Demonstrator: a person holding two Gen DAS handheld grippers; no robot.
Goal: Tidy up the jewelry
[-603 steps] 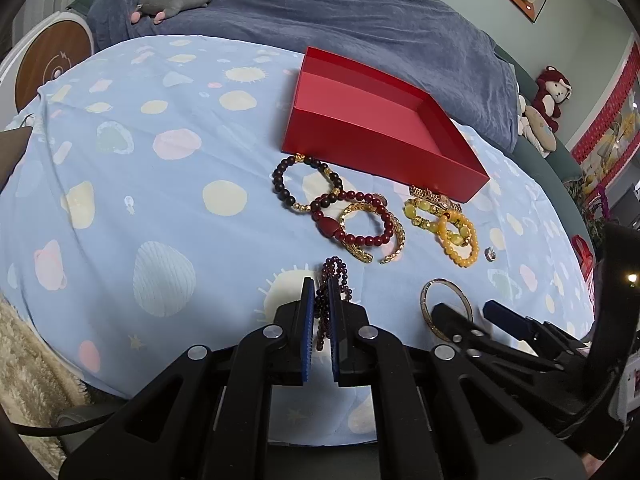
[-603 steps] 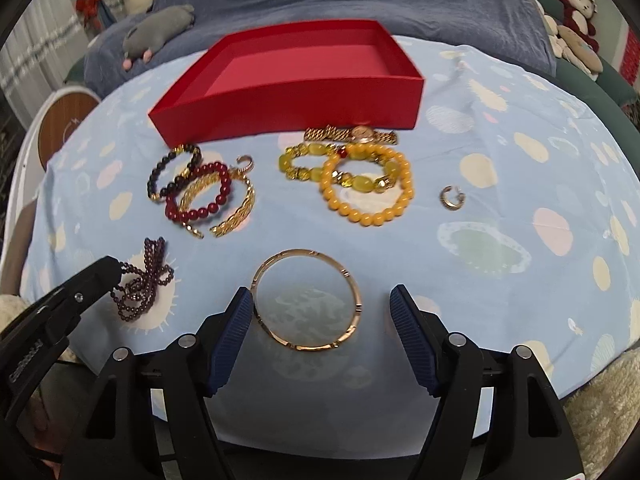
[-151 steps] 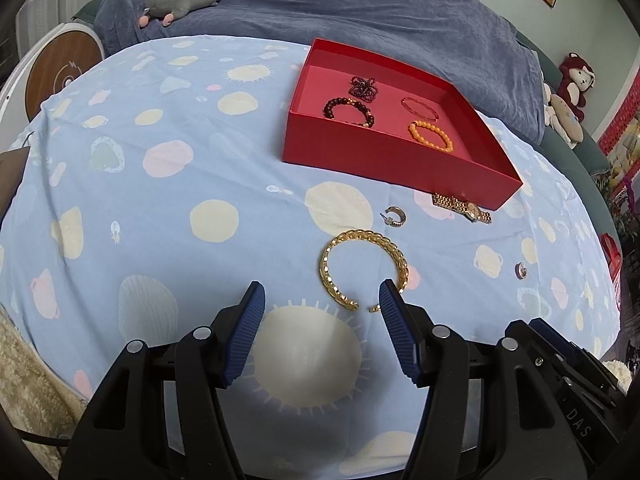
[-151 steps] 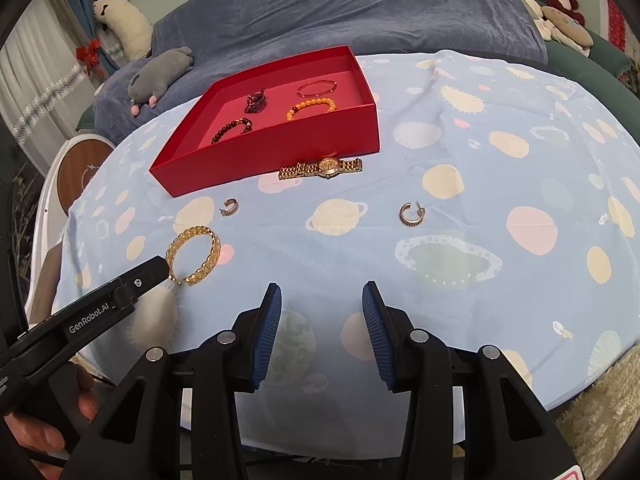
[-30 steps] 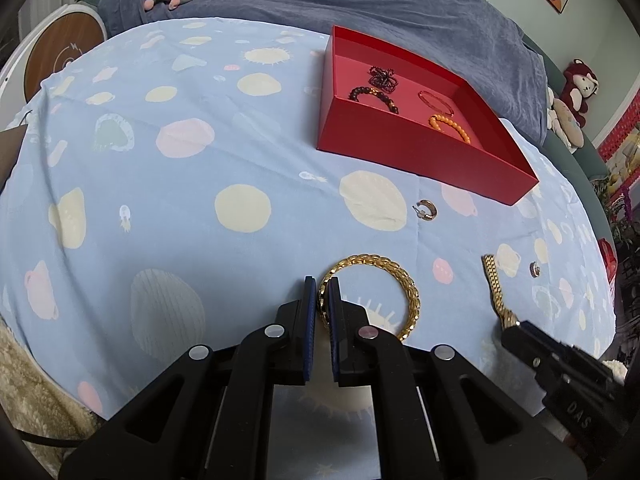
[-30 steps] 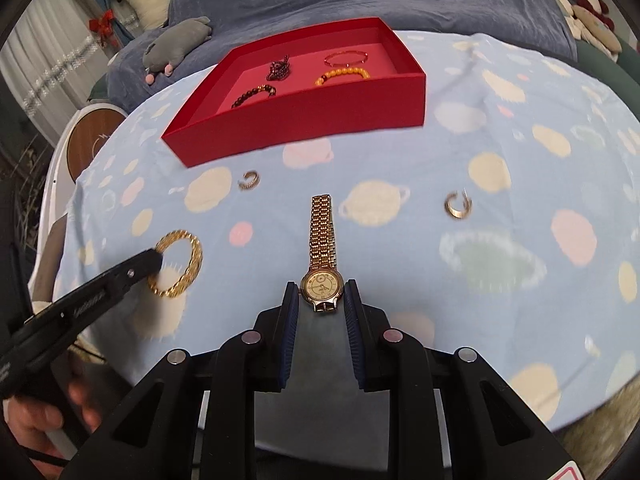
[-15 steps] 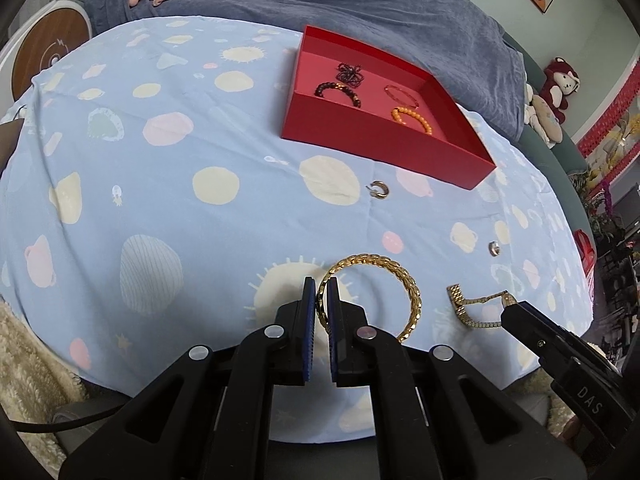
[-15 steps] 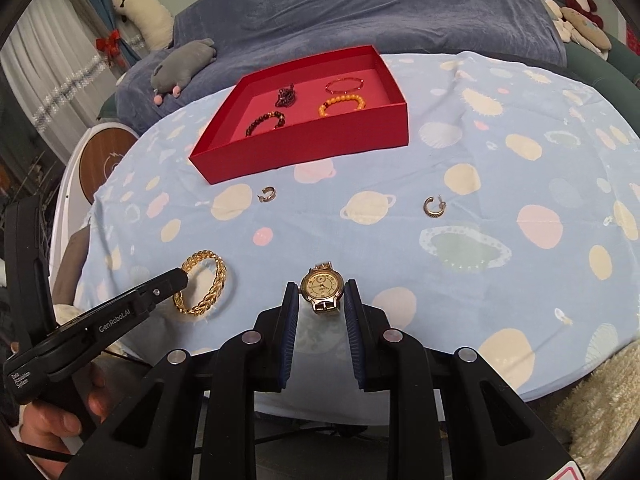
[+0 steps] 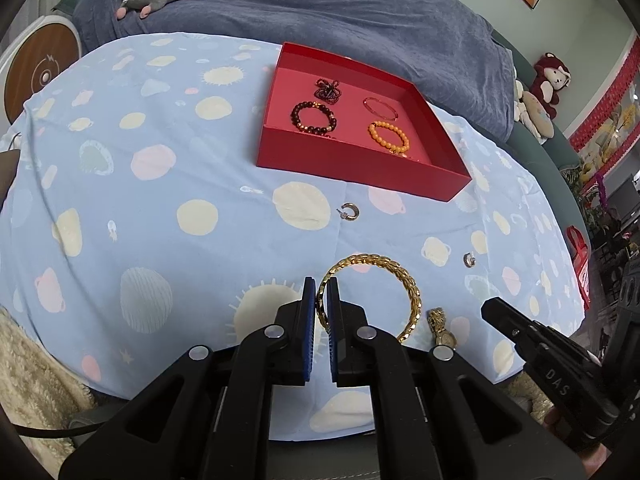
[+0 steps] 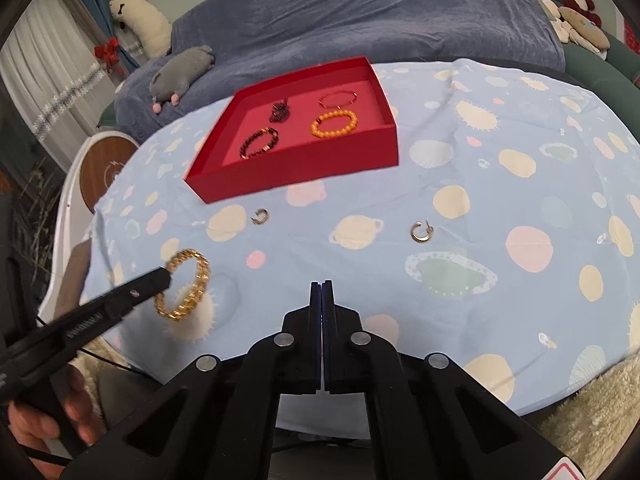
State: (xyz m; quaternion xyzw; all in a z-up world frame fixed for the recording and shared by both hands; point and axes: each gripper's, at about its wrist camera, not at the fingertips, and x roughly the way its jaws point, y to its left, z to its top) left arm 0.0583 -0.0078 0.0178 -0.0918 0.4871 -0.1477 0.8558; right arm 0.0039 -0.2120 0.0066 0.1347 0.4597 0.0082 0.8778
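Note:
My left gripper [image 9: 321,292] is shut on a gold chain bangle [image 9: 376,264] and holds it above the blue tablecloth; it also shows in the right wrist view [image 10: 188,284]. My right gripper [image 10: 321,286] is fully shut with nothing between its pads. A gold watch [image 9: 442,326] lies by the table's near edge, beside the bangle. The red tray [image 9: 360,168] [image 10: 304,168] holds a dark bead bracelet [image 9: 314,117], an orange bead bracelet [image 9: 388,136], a thin red bangle [image 9: 380,109] and a dark bead cluster [image 9: 328,90].
Two small hoop earrings lie loose on the cloth: one in front of the tray [image 9: 349,212] [image 10: 261,216], one to the right [image 10: 420,232] [image 9: 468,259]. A blue-covered bed with plush toys [image 10: 180,72] lies behind the table. A round stool [image 9: 40,72] stands at left.
The watch has left my right gripper, whose fingers have closed fully together. Both grippers have lifted and moved toward the tray. My left gripper still holds the bangle.

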